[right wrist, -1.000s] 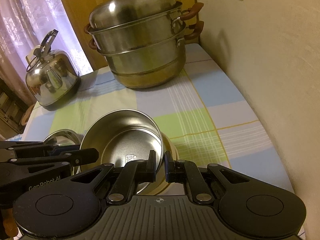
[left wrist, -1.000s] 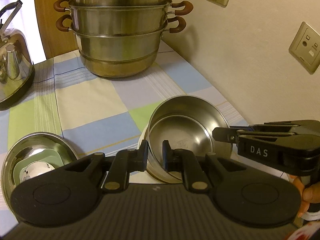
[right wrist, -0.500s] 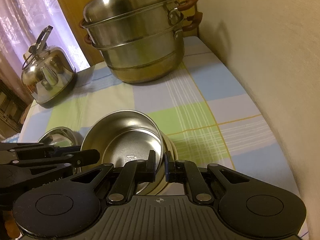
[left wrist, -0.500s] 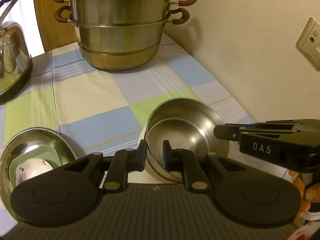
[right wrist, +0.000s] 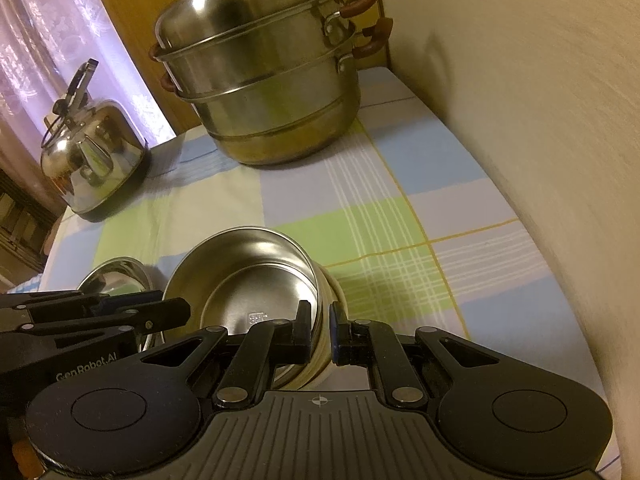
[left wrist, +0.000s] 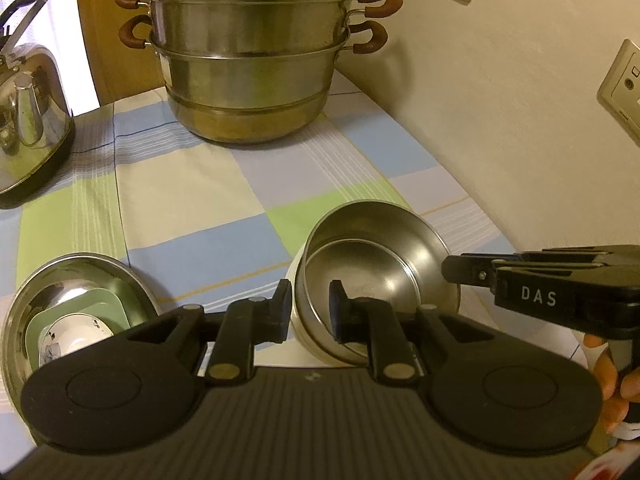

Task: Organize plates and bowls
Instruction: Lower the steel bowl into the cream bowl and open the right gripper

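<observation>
A stack of nested steel bowls (left wrist: 376, 264) sits in a cream bowl on the checked cloth. My left gripper (left wrist: 312, 308) straddles the stack's near left rim, one finger outside and one inside. Its jaws are opening, and the rim still stands between them with the pads slightly off it. My right gripper (right wrist: 320, 322) is shut on the right rim of the same bowl stack (right wrist: 248, 276). Each gripper shows in the other's view: the right gripper (left wrist: 450, 270) at the stack's right, the left gripper (right wrist: 180, 314) at its left.
A wide steel bowl (left wrist: 80, 280) holding a green square plate and a white cup lies to the left. A tiered steamer pot (left wrist: 252, 60) stands at the back and a kettle (left wrist: 28, 120) at the far left. The wall (left wrist: 500, 120) runs close along the right.
My left gripper's jaws have parted a little around the rim. The right gripper keeps its hold, and the bowl stack has not moved.
</observation>
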Available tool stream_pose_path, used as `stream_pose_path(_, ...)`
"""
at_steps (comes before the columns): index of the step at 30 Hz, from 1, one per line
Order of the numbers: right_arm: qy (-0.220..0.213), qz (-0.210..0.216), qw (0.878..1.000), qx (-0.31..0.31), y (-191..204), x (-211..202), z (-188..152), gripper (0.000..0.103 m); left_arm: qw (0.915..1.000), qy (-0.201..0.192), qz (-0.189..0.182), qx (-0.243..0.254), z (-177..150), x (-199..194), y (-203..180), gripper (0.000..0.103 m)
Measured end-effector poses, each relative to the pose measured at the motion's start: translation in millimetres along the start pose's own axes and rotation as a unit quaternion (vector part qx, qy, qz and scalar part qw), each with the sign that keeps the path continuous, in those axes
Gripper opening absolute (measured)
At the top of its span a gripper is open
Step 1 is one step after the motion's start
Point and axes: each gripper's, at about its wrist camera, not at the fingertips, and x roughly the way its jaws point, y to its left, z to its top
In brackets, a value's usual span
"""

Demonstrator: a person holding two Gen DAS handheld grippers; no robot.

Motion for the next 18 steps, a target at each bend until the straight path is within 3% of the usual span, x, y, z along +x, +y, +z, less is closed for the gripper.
stream_pose_path(11,0.002,0.016,1.0,0.0,-2.3,-11.8,-8.2,0.012,0.9999,-0.01,0.0,-0.009,-6.8,-12.1,-3.4,0.021)
stream_pose_path(14,0.0,0.018,1.0,-0.003,-1.9,-16.8,-11.2,0.03,0.9998,-0.017,0.001,-0.01,-8.2,-19.5,-4.9,0.028)
stream_pose_path(16,-0.01,0.018,1.0,-0.008,0.0,-23.3,-14.2,0.049,0.9997,-0.021,0.001,-0.012,-10.4,-25.4,-6.0,0.032)
stream_pose_path(18,-0.016,0.019,1.0,-0.013,2.4,-28.2,-16.8,0.052,0.9996,-0.024,0.001,-0.013,-12.8,-31.7,-7.2,0.033)
